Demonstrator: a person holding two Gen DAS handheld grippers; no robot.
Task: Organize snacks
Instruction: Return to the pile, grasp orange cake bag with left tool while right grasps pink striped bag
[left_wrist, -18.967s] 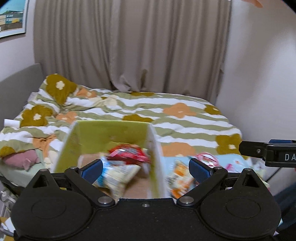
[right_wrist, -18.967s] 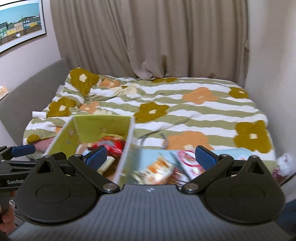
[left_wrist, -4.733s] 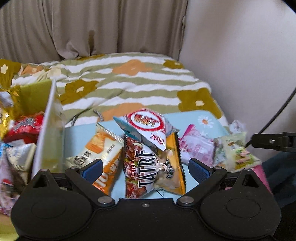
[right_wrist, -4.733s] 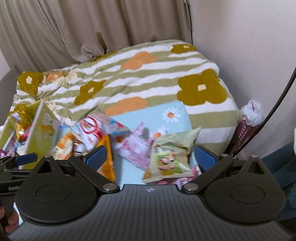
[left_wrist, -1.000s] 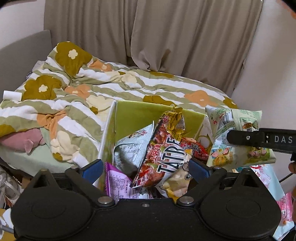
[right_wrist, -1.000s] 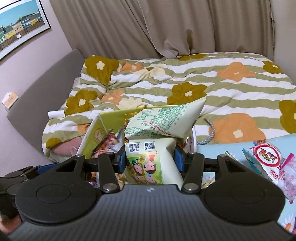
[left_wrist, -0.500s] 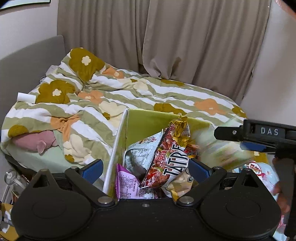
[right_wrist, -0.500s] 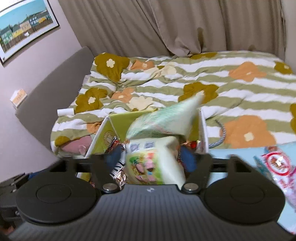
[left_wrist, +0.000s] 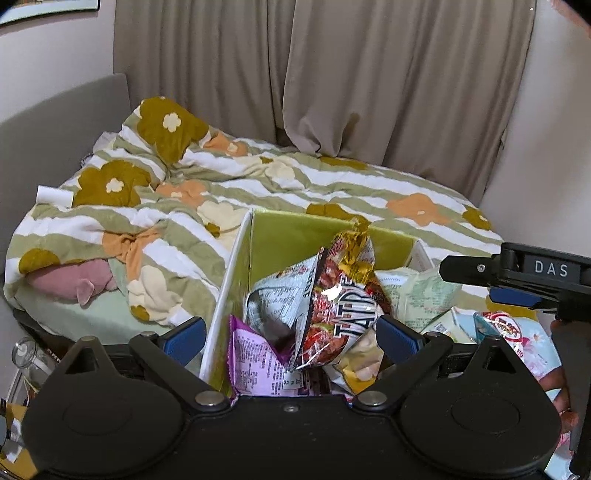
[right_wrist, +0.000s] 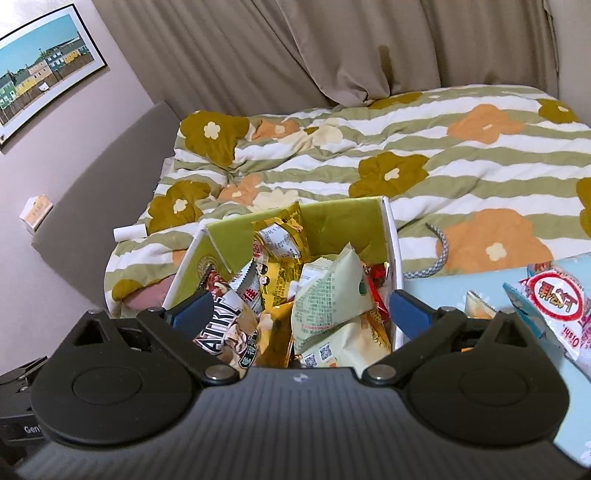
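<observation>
A green-lined cardboard box (left_wrist: 291, 236) (right_wrist: 343, 218) stands on the bed, heaped with snack bags. A pale green bag (right_wrist: 328, 295) (left_wrist: 421, 295) lies on top at the box's right side. A red bag with white letters (left_wrist: 340, 306) stands in the middle. My right gripper (right_wrist: 301, 314) is open and empty just above the box. My left gripper (left_wrist: 290, 336) is open and empty at the box's near edge. A white bag with a red circle (right_wrist: 554, 299) lies on a light blue sheet (right_wrist: 461, 288) to the right of the box.
The bed carries a striped flower duvet (left_wrist: 184, 199) with a pink plush (left_wrist: 70, 280) at its left edge. A grey headboard (right_wrist: 99, 177) and a wall picture (right_wrist: 40, 62) are on the left. Beige curtains (left_wrist: 332, 81) hang behind. A grey hairband (right_wrist: 436, 254) lies near the box.
My right gripper opened and let go of the pale green bag, which now lies in the box. Both grippers have shifted slightly over the box.
</observation>
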